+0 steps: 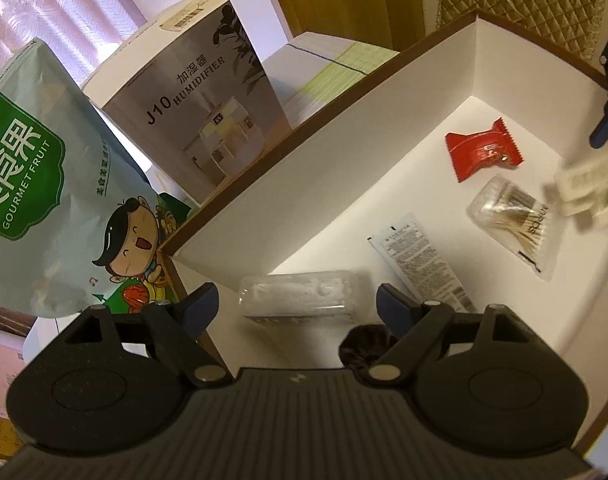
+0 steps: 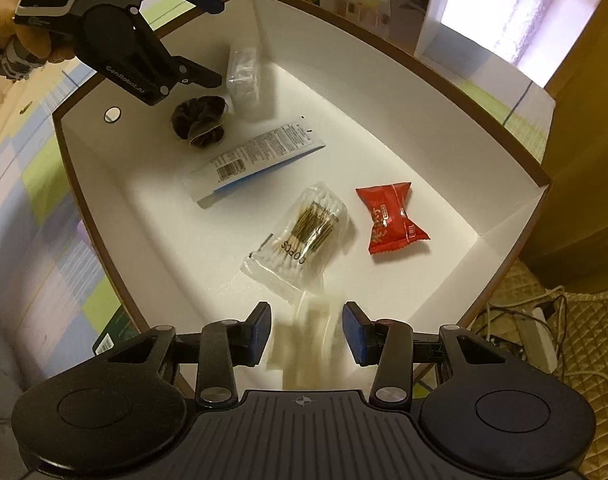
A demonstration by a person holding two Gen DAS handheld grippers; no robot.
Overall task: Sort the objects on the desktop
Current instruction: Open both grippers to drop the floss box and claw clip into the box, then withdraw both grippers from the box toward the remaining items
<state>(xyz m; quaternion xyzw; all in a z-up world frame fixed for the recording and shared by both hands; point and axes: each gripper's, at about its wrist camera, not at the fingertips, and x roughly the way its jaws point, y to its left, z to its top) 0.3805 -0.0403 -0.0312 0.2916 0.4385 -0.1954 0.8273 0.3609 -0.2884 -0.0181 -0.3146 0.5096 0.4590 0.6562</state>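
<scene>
A white box [image 2: 383, 92] with a brown rim holds a red candy packet [image 2: 387, 216], a bag of cotton swabs [image 2: 300, 236], a flat white sachet [image 2: 260, 156], a dark scrunchie [image 2: 202, 120] and a clear plastic case [image 2: 244, 72]. My right gripper [image 2: 307, 330] is open over the box's near edge; a blurred pale packet [image 2: 304, 340] is in the air between its fingers. My left gripper [image 1: 294, 304] is open above the clear case [image 1: 304, 296] and the scrunchie [image 1: 363, 344]. The pale packet [image 1: 587, 184] shows blurred in the left wrist view.
A green snack bag [image 1: 44, 184] and a humidifier carton [image 1: 200, 96] stand just outside the box's wall. A patchwork cloth [image 2: 32, 184] covers the table. Cables and a power strip [image 2: 539, 332] lie on a quilted surface beyond the box.
</scene>
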